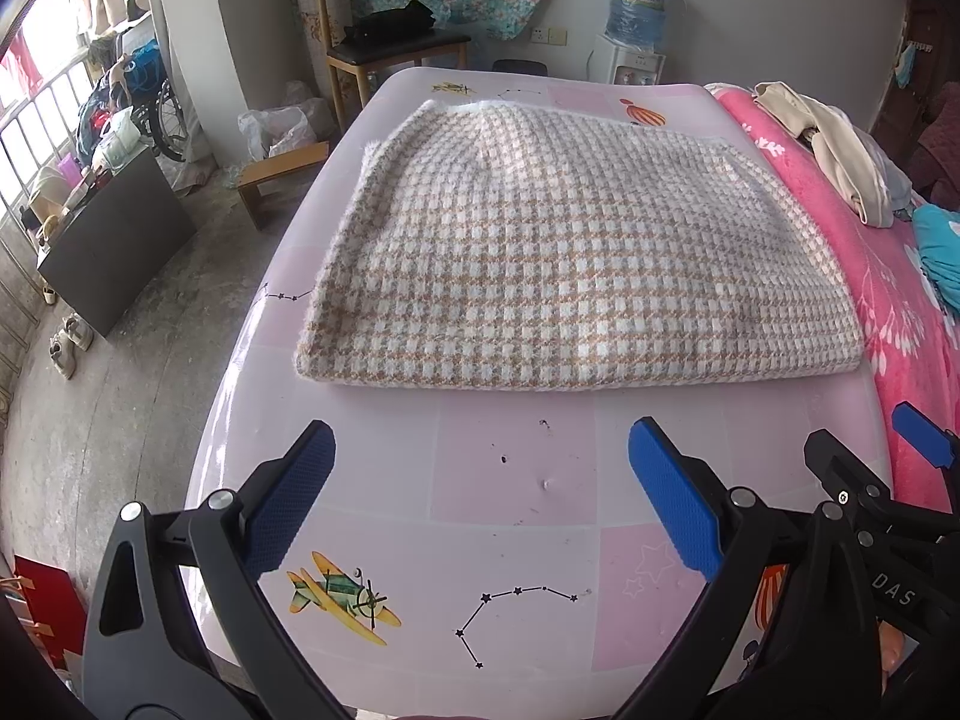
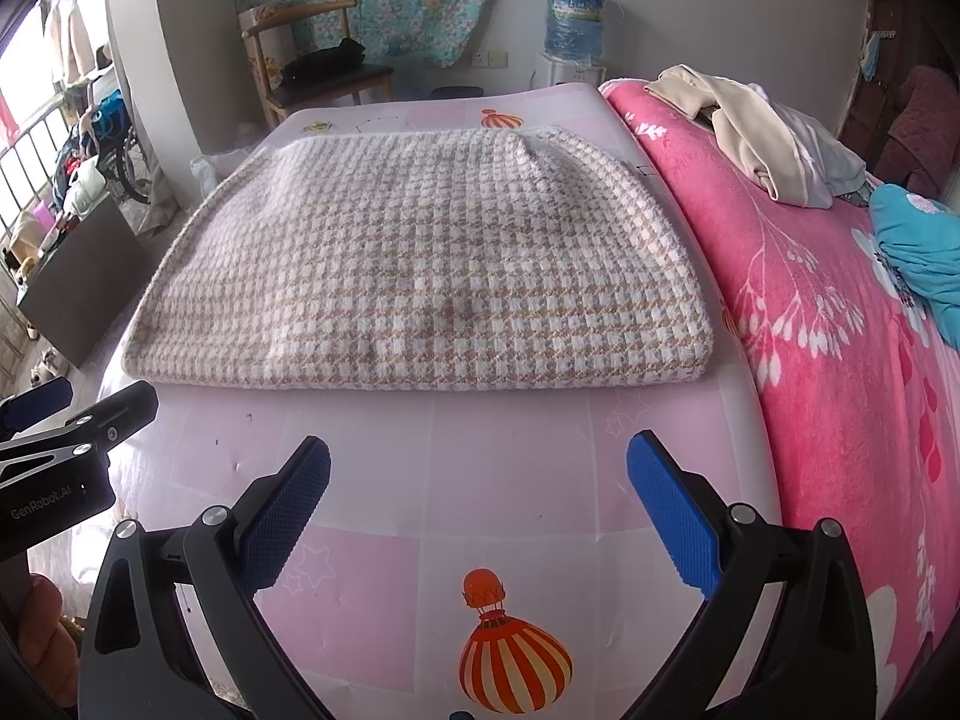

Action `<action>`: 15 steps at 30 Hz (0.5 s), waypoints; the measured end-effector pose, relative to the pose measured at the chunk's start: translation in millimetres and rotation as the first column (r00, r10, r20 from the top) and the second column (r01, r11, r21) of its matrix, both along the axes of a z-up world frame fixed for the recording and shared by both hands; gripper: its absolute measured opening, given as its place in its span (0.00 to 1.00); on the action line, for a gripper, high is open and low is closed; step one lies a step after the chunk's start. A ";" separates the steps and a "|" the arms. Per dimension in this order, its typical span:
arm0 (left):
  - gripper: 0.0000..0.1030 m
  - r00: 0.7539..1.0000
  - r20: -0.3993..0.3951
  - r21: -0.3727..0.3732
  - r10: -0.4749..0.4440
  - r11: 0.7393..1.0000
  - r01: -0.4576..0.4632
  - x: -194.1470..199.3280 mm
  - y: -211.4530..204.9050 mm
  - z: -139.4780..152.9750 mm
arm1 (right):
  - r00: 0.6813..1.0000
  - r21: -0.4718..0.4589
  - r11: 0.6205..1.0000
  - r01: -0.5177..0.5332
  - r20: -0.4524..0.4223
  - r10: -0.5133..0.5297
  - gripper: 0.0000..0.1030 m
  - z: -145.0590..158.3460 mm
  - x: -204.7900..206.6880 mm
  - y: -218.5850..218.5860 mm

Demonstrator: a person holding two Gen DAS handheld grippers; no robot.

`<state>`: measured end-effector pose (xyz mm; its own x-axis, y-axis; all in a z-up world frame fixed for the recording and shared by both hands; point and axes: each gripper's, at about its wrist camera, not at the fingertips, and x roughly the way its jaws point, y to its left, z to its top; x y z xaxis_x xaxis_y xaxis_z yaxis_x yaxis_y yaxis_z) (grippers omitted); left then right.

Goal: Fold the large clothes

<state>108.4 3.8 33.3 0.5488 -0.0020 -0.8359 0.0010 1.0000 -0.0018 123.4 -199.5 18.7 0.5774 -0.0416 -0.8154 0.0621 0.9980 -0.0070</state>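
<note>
While both tools hover low over the near end of the pink table (image 1: 510,480), the checked garment (image 1: 576,252) lies folded into a thick rectangle farther back on that table, its folded edge facing the cameras; nothing touches it. Left gripper (image 1: 480,498) has its blue pads spread wide, pinching nothing; right gripper (image 2: 480,504) is likewise spread and empty — each tool shows at the edge of the other's view. Just right of the table lies a pink floral blanket (image 2: 840,330); a beige garment (image 2: 738,132) is heaped on it.
</note>
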 end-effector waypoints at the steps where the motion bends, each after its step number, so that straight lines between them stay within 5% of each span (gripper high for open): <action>1: 0.92 1.000 0.000 0.000 0.000 1.000 0.000 0.0 0.2 0.0 | 1.000 0.003 1.000 -0.001 0.000 0.001 0.94 -0.1 -0.1 -0.1; 15: 0.92 1.000 0.000 -0.006 0.002 1.000 -0.002 -0.1 0.2 0.1 | 1.000 0.002 1.000 0.001 0.001 -0.001 0.94 -0.6 -1.0 0.1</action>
